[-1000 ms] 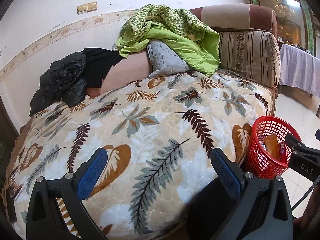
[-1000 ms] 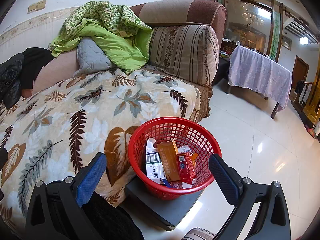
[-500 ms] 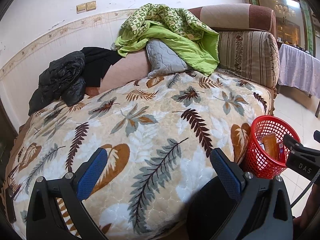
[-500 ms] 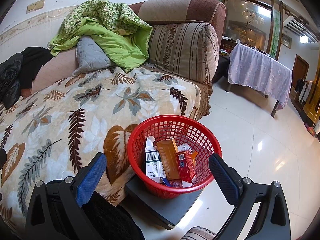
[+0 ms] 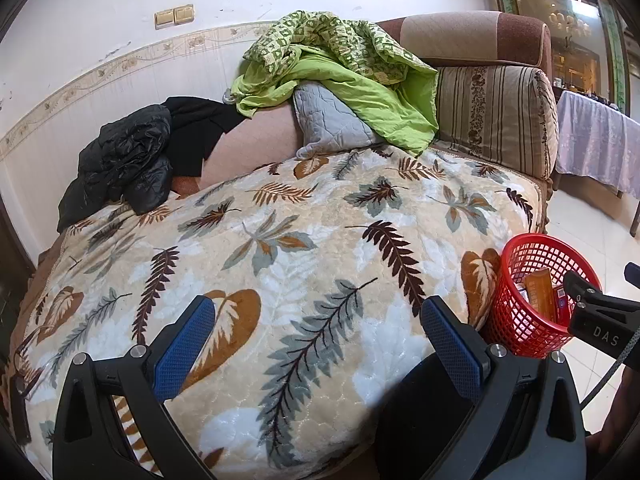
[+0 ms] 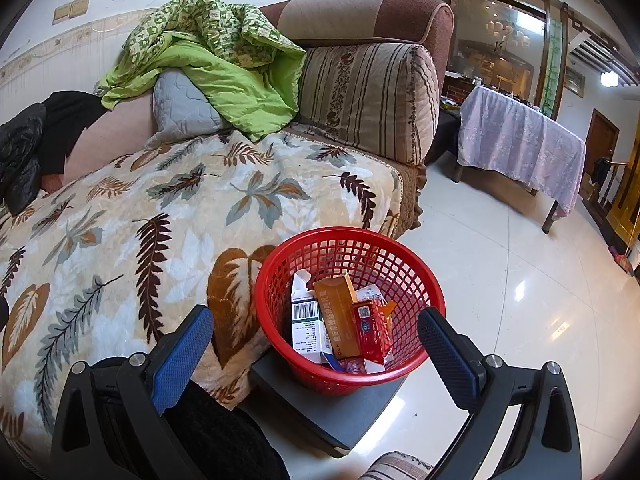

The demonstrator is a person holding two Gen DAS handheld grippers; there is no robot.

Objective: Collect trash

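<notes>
A red mesh basket (image 6: 400, 268) stands on a grey stool (image 6: 320, 408) beside the sofa. It holds several cardboard boxes: a white one (image 6: 306, 320), an orange one (image 6: 338, 316) and a red one (image 6: 372, 328). The basket also shows at the right of the left wrist view (image 5: 520, 320). My right gripper (image 6: 316, 356) is open and empty, just in front of the basket. My left gripper (image 5: 318, 348) is open and empty over the leaf-patterned blanket (image 5: 280, 264). Part of the right gripper shows at the right edge of the left wrist view (image 5: 596, 316).
A green quilt (image 5: 340, 64), a grey cushion (image 5: 332, 124) and a black jacket (image 5: 120, 164) lie at the sofa's back. A striped armrest cushion (image 6: 368, 100) is on the right. A table with a lilac cloth (image 6: 520, 140) stands across the tiled floor (image 6: 520, 300).
Both grippers have drifted slightly; the views shift a little. Both stay open and empty, and the basket has not moved.
</notes>
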